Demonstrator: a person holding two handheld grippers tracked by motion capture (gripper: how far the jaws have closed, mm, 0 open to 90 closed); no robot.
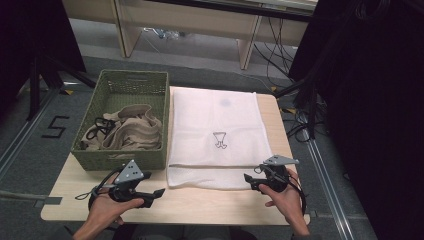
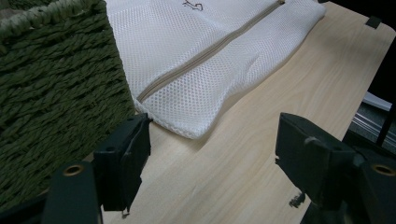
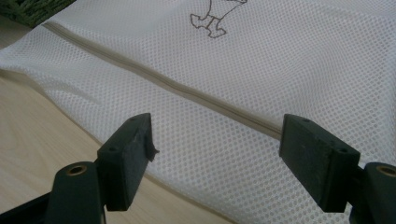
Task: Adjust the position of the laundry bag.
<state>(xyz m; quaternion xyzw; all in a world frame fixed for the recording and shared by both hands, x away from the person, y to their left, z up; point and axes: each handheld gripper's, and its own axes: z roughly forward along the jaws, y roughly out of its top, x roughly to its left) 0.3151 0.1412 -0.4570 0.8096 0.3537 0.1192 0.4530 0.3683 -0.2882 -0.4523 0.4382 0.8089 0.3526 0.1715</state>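
Observation:
A white mesh laundry bag (image 1: 215, 135) lies flat on the wooden table (image 1: 200, 202), with a beige zipper (image 1: 210, 165) running across near its front edge and a small printed figure in the middle. A green woven basket (image 1: 122, 120) to its left holds beige garments (image 1: 127, 131). My left gripper (image 1: 156, 193) hovers open over bare wood in front of the basket, pointing right towards the bag's near corner (image 2: 187, 128). My right gripper (image 1: 250, 180) is open at the bag's front right corner, its jaws standing wide over the mesh (image 3: 219, 154) just short of the zipper (image 3: 187, 93).
The table's front edge runs just under both hands. Past the right edge are floor rails and cables (image 1: 300, 125). A pale desk frame (image 1: 200, 25) stands beyond the far edge. Black stand legs (image 1: 45, 75) rise at the far left.

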